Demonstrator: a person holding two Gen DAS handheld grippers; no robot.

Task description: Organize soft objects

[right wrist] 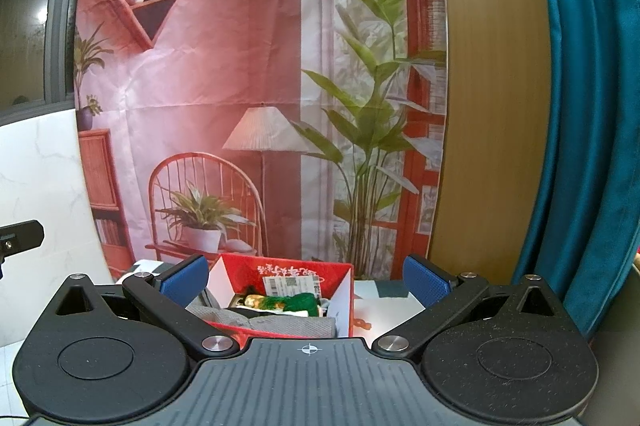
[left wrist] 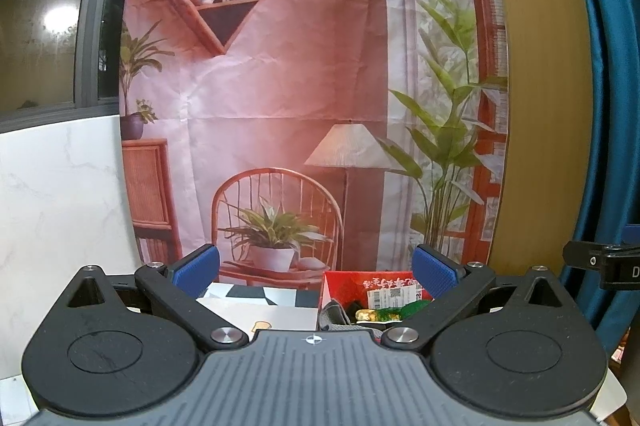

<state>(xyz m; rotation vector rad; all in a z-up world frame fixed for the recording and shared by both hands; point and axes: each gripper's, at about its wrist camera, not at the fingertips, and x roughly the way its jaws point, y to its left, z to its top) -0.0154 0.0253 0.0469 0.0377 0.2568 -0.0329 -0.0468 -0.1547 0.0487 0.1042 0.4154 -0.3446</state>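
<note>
A red cardboard box (right wrist: 276, 270) with white inner flaps stands on the table ahead. Inside it lie a grey cloth (right wrist: 288, 324), a green soft item (right wrist: 296, 300), a gold item (right wrist: 251, 300) and a labelled packet (right wrist: 292, 285). My right gripper (right wrist: 306, 276) is open and empty, fingers spread on either side of the box, held back from it. My left gripper (left wrist: 316, 268) is open and empty; the box (left wrist: 348, 284) sits low right between its fingers, with the grey cloth (left wrist: 334, 312) and green item (left wrist: 412, 308) showing.
A printed room-scene backdrop (right wrist: 240, 86) hangs behind the table. A black and white patterned mat (left wrist: 256, 296) and a white sheet (left wrist: 272, 316) lie left of the box. A wooden panel (right wrist: 488, 106) and blue curtain (right wrist: 580, 106) stand at right; a white marble wall (left wrist: 60, 206) at left.
</note>
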